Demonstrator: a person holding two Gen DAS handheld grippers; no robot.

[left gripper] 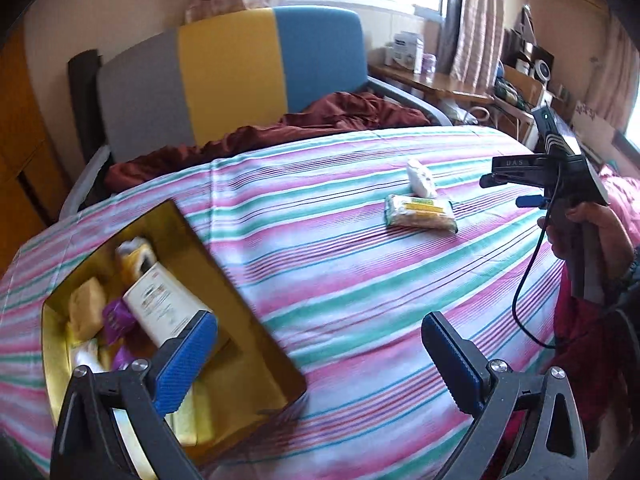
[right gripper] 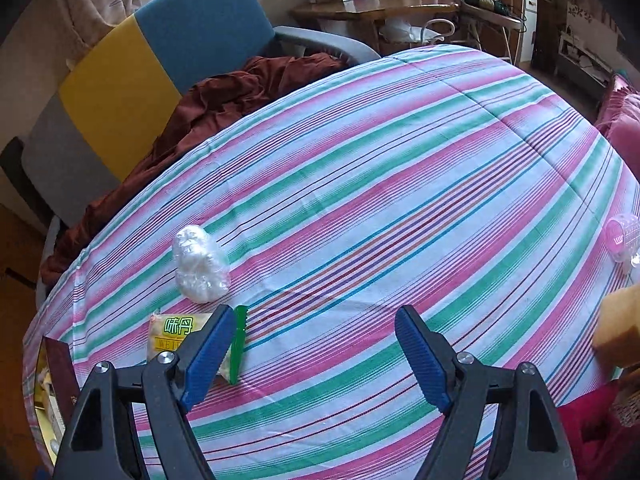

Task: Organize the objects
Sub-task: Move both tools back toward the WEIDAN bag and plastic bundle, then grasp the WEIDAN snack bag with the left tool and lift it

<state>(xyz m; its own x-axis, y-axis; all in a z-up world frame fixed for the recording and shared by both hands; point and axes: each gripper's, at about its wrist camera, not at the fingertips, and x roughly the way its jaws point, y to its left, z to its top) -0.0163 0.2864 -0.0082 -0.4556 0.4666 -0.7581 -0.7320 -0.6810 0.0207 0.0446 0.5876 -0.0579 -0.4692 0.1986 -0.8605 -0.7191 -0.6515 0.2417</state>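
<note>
Right wrist view: my right tongs point(right gripper: 316, 356), empty and parted, sit nearest the snack packet point(right gripper: 176, 334), lying crosswise toward the bed's point(right gripper: 400, 168) left edge; left tongs point(left gripper: 320, 360) gape empty.

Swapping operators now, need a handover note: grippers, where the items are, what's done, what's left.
Left gripper: open, empty, beside the open gold rectangular tin.
Right gripper: open, empty, over the striped pink, green and white bedspread.
Done: the tin already holds a white lotion tube, yellow packets and purple wrappers.
Left: the yellow-green snack packet and the clear crinkled plastic bundle lie loose on the bedspread; a pink-lidded clear jar sits at its right edge.
</note>
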